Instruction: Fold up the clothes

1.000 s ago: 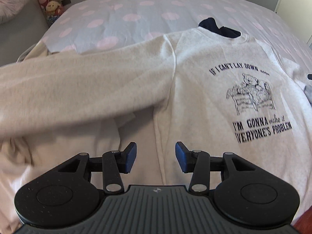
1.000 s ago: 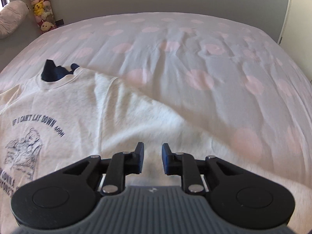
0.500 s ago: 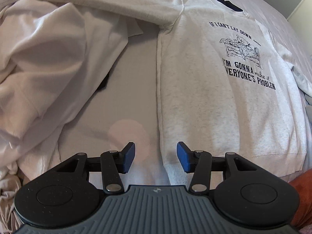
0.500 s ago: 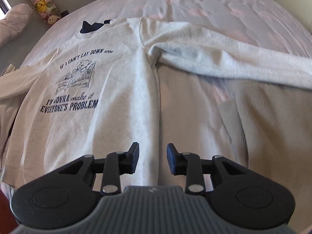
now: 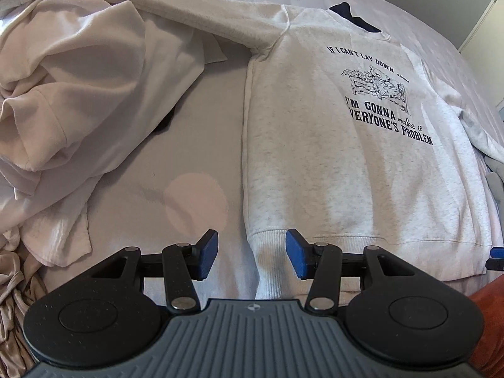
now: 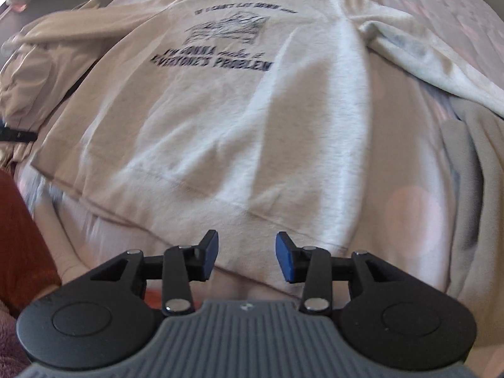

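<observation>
Sweatshirt (image 5: 346, 173): flat on my bed, print up.
Left gripper (image 5: 252, 253): open, empty, above hem corner.
Right gripper (image 6: 246, 256): just opening, empty, over hem.

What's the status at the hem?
Left tongs open, right tongs just opened; both empty over hem corners. Sweatshirt flat, unfolded. Cream pile lies beside.

I see the sweatshirt (image 5: 330, 163) as matt heathered fleecy knit, ribbed at its hem, with flat dark print on the chest. Left of the sweatshirt, the cream garments (image 5: 78, 94) look like soft crumpled cotton. Under the sweatshirt, the bedspread (image 5: 195, 163) is smooth matt cloth with pale dots. My left gripper (image 5: 251, 258) is matt black plastic, speckled, with shiny metal pins and blue rubbery pads.
</observation>
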Demonstrator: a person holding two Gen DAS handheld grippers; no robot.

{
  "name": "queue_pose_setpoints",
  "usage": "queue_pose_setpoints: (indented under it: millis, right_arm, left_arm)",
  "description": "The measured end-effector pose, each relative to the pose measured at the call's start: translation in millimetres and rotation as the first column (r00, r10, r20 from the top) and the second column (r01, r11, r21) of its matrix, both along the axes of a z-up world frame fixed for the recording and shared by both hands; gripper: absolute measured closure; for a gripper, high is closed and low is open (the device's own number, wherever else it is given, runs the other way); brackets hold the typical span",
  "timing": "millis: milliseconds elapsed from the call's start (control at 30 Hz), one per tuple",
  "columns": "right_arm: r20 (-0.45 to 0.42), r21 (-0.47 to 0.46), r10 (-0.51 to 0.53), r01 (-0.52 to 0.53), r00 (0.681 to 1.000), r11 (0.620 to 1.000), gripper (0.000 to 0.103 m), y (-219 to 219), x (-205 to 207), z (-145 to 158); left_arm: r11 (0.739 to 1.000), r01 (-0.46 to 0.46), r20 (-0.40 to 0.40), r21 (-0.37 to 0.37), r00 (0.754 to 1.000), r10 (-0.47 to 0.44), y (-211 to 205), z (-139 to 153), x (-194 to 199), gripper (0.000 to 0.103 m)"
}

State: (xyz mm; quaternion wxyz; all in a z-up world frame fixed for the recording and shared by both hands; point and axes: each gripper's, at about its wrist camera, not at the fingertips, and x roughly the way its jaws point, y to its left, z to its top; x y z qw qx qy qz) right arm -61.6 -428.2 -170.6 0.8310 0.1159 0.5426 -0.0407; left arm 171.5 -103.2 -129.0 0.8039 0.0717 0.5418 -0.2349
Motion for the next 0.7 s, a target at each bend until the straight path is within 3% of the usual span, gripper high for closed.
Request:
queue_pose_setpoints:
  millis: [67,233,333,533,600,633,667,700]
  right_arm:
    - [-0.045,-0.081,0.091,-0.094,0.995,0.992,0.045,23,9,-6]
    - [-0.175,-0.261,0.247,-0.286,0.953,0.922,0.044,57,24,-27]
    - [-0.225,-0.302,0.26,-0.321,0.939,0.898,0.044,61,29,-37]
    - [-0.261,-0.366,0.277,-0.36,0.925,0.858,0.045,70,35,-49]
    - [-0.246,-0.403,0.276,-0.357,0.929,0.842,0.059,72,32,-50]
    - [-0.232,-0.431,0.268,-0.346,0.935,0.834,0.09,73,29,-49]
    - [-0.218,-0.457,0.261,-0.335,0.94,0.824,0.097,73,26,-48]
    - [-0.192,-0.474,0.253,-0.315,0.948,0.822,0.098,73,22,-44]
  left_arm:
    - [1.0,-0.004,0.008,-0.017,1.0,0.005,3,-1,-1,0.057]
    - [0.993,-0.062,-0.037,-0.105,0.998,0.059,20,-6,3,0.057]
    - [0.987,-0.076,-0.059,-0.142,0.996,0.069,26,-8,5,0.057]
    - [0.993,-0.05,-0.055,-0.104,0.998,0.045,18,-11,3,0.057]
    - [0.993,-0.054,-0.051,-0.105,0.997,0.049,20,-11,1,0.057]
    - [0.993,-0.056,-0.049,-0.107,0.997,0.051,21,-11,0,0.057]
    - [0.992,-0.056,-0.05,-0.114,0.997,0.05,23,-10,0,0.057]
    - [0.991,-0.056,-0.05,-0.121,0.998,0.05,24,-9,-1,0.057]
